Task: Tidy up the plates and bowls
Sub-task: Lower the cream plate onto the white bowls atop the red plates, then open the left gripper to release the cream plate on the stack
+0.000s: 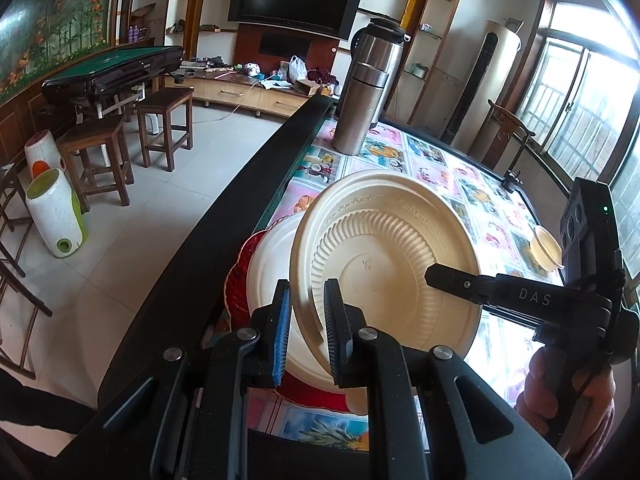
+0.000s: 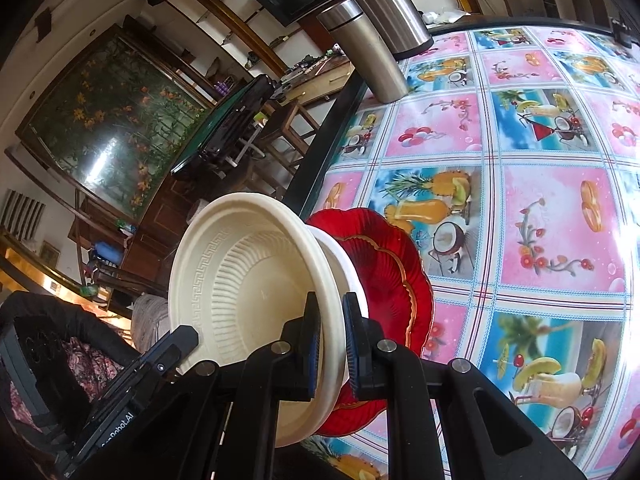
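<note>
Cream disposable bowl [image 1: 384, 256], tilted on edge and empty, hangs above a second cream bowl [image 1: 268, 280] nested in a red scalloped plate [image 2: 384, 264] near the surface's [image 2: 540, 208] edge. Left claw [image 1: 306, 328] and right claw [image 2: 330, 344] both pinch its rim. Steel flask [image 1: 360, 108] and a small bowl [image 1: 546, 248] stand well apart.

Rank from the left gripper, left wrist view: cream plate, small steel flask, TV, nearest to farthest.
1. cream plate: rim between the jaws of the left gripper.
2. small steel flask: standing up-table at the far edge.
3. TV: on the far wall, behind the flask.
</note>
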`<state>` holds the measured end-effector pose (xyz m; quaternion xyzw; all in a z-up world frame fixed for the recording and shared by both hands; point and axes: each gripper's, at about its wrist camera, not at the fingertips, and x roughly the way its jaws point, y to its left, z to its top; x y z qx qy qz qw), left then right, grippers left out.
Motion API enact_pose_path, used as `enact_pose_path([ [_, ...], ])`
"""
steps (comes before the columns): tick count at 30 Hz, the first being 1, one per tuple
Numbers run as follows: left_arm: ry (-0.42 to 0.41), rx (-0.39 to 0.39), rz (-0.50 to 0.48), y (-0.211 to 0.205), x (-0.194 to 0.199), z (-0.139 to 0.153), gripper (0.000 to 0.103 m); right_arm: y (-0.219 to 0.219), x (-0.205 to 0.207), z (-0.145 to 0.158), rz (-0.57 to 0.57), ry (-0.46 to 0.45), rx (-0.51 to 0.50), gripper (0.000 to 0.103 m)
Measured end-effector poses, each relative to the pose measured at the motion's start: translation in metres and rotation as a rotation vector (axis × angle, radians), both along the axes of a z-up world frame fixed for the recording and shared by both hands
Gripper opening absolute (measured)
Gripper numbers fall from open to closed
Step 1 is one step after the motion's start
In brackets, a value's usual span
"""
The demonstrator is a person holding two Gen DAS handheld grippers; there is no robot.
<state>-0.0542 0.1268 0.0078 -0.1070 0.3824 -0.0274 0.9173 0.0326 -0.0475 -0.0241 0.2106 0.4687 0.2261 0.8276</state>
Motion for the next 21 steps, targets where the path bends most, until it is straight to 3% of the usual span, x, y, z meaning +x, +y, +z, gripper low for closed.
enact_pose_path([
  [21, 0.032, 0.007, -0.002, -0.0001, 0.0013, -0.0059, 0.013, 0.0017, 0.0016, -0.0042, 0.002, -0.012, -0.024, 0.014],
])
